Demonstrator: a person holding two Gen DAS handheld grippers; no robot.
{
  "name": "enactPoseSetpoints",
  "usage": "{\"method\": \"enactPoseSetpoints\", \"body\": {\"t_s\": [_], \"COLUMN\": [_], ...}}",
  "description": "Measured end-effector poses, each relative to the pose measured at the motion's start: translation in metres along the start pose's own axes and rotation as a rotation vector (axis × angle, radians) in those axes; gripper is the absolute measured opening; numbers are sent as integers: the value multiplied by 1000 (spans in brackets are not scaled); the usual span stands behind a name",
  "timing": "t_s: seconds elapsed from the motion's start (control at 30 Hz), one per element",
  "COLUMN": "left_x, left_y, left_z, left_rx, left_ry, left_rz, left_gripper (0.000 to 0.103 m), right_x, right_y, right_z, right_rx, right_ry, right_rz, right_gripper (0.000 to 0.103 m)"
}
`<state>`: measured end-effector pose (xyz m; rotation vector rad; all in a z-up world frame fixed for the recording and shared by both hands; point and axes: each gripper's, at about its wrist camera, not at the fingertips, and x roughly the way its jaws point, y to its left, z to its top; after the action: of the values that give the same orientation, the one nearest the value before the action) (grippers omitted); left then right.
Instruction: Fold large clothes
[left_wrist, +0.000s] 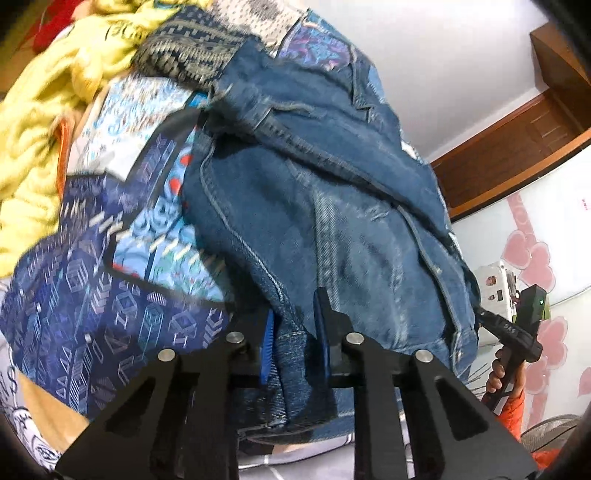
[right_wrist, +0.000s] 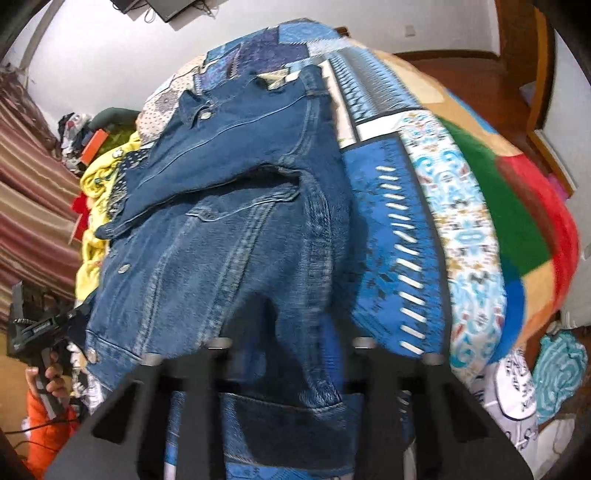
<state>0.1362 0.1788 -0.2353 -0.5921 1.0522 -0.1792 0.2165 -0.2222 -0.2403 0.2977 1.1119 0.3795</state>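
Observation:
A blue denim jacket (left_wrist: 332, 206) lies partly folded on a bed with a blue patterned quilt (left_wrist: 92, 288). My left gripper (left_wrist: 295, 332) is shut on the jacket's lower hem edge, denim bunched between its blue pads. In the right wrist view the jacket (right_wrist: 229, 236) drapes over my right gripper (right_wrist: 291, 332), whose fingertips are hidden under the denim; the cloth hangs over and between its arms. The right gripper also shows at the right edge of the left wrist view (left_wrist: 517, 332), and the left gripper at the left of the right wrist view (right_wrist: 40, 328).
A yellow garment (left_wrist: 40, 122) and a dark knitted one (left_wrist: 184, 51) are piled beyond the jacket. A multicoloured blanket (right_wrist: 517, 206) covers the bed's right side. More clothes (right_wrist: 557, 373) lie at the lower right. A striped curtain (right_wrist: 29, 192) hangs at left.

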Motion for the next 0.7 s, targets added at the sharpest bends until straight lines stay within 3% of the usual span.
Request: {"method": "enactPoseSetpoints", "body": {"t_s": [0.23, 0.43, 0.53, 0.6, 0.7], "left_x": [-19, -35, -37, -39, -40], "left_y": [-34, -51, -62, -68, -65], "left_z": [27, 69, 101, 123, 157], "left_rx": [141, 161, 190, 206, 199], "left_ry": [-106, -184, -236, -280, -334], "left_rz": [110, 68, 86, 129, 168], "left_gripper": [16, 16, 15, 0, 0], "right_x": [1, -16, -24, -28, -26], "right_y": [32, 50, 62, 65, 67], "right_z": [19, 60, 85, 102, 124], "right_rx": [-153, -200, -218, -226, -228], "right_ry": [-25, -136, -203, -245, -282], "right_rz": [-20, 24, 19, 9, -2], "right_gripper": [8, 8, 8, 8, 8]}}
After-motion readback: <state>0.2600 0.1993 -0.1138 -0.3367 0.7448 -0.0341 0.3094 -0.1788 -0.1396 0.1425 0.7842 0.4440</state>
